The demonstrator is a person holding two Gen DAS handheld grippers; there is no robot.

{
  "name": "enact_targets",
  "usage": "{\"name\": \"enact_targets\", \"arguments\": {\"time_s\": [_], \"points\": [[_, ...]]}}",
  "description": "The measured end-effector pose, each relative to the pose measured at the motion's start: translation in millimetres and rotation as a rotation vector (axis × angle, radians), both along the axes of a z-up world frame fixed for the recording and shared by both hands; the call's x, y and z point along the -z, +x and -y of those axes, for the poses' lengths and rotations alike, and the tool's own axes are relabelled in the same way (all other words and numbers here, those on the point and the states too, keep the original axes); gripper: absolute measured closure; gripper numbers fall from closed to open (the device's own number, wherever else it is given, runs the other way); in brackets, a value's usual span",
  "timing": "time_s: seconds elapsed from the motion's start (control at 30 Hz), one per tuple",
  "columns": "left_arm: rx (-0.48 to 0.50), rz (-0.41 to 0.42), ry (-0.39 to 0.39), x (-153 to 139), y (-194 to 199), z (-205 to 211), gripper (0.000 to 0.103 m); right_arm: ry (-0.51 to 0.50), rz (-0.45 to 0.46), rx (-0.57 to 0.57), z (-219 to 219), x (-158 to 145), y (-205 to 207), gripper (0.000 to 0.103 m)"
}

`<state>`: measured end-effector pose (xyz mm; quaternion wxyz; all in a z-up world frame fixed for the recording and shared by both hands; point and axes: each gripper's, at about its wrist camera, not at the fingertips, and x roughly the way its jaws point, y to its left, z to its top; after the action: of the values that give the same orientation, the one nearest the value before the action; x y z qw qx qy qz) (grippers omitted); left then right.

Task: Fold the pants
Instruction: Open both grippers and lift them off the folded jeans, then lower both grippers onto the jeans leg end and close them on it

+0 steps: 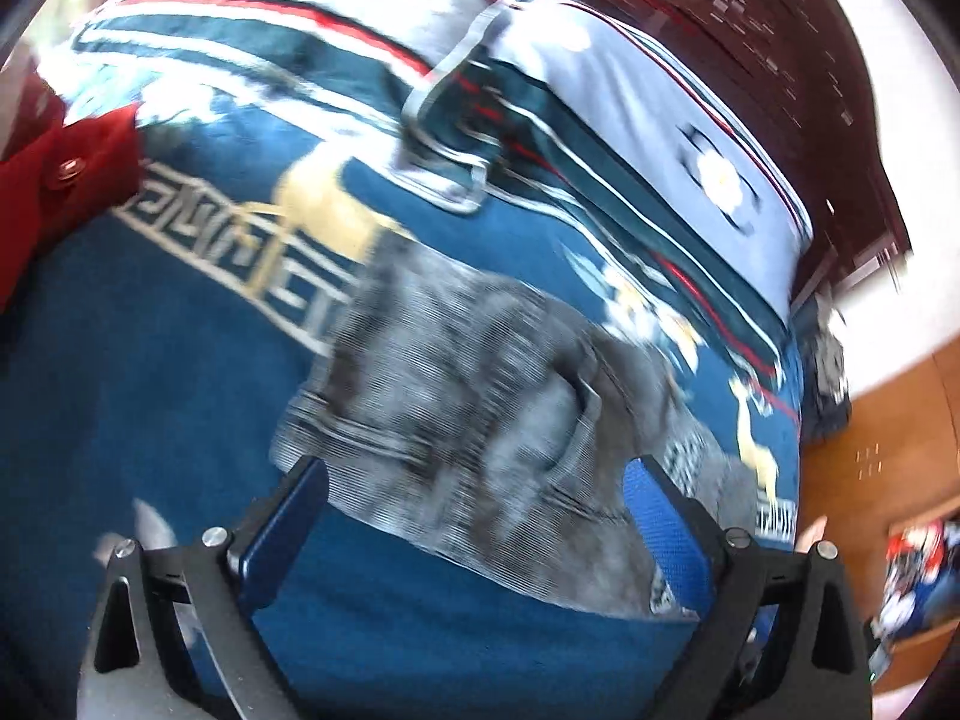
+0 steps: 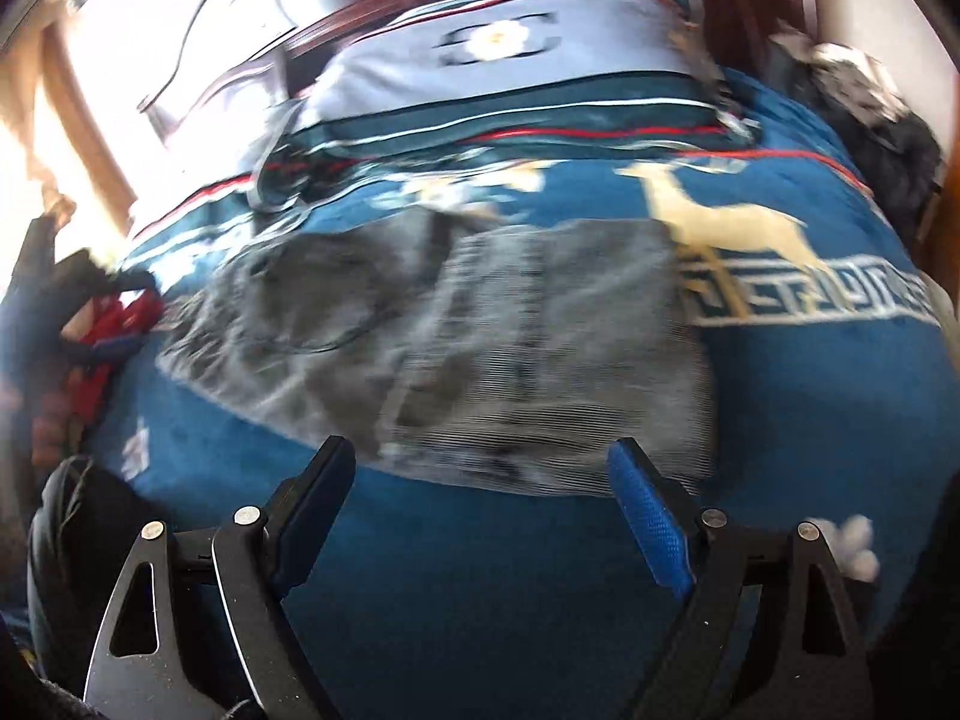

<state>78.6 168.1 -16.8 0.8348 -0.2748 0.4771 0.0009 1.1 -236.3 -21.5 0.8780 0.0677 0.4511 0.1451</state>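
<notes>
Both tools gape wide and hold nothing: the left gripper (image 1: 474,498) and right gripper (image 2: 480,480) hang over a blue bedspread (image 2: 480,588). At twelve o'clock, just beyond the fingertips, grey pants (image 2: 456,336) lie folded and blurred. Farther on sits a striped pillow (image 2: 504,84), then a dark wooden headboard (image 1: 780,18).

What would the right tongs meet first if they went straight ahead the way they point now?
Probably the grey pants lying on the blue blanket. The right tongs are open and empty, their near edge just ahead. Motion blur leaves depth unclear.
</notes>
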Motion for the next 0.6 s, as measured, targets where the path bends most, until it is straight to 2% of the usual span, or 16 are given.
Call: {"name": "enact_targets", "arguments": {"time_s": [0.13, 0.27, 0.37, 0.47, 0.6], "points": [[-0.033, -0.019, -0.019, 2.8, 3.6, -26.9, 0.003, -0.002, -0.003, -0.099, -39.2, -4.5, 7.2, 0.017], [-0.006, -0.048, 0.006, 9.5, 12.1, -37.2, 0.003, 0.003, -0.008, -0.177, -76.3, -5.6, 15.4, 0.017], [0.035, -0.067, 0.045, 16.5, 21.4, -36.9, 0.003, -0.002, -0.001, -0.244, -106.8, -8.1, 21.1, 0.017], [0.069, -0.079, 0.118, 24.2, 31.1, -33.4, 0.003, -0.015, 0.006, -0.339, -142.1, -9.9, 28.1, 0.017], [0.106, -0.092, 0.138, 35.8, 43.0, -31.7, 0.003, 0.008, -0.017, -0.449, -183.7, -5.8, 37.7, 0.017]]}}
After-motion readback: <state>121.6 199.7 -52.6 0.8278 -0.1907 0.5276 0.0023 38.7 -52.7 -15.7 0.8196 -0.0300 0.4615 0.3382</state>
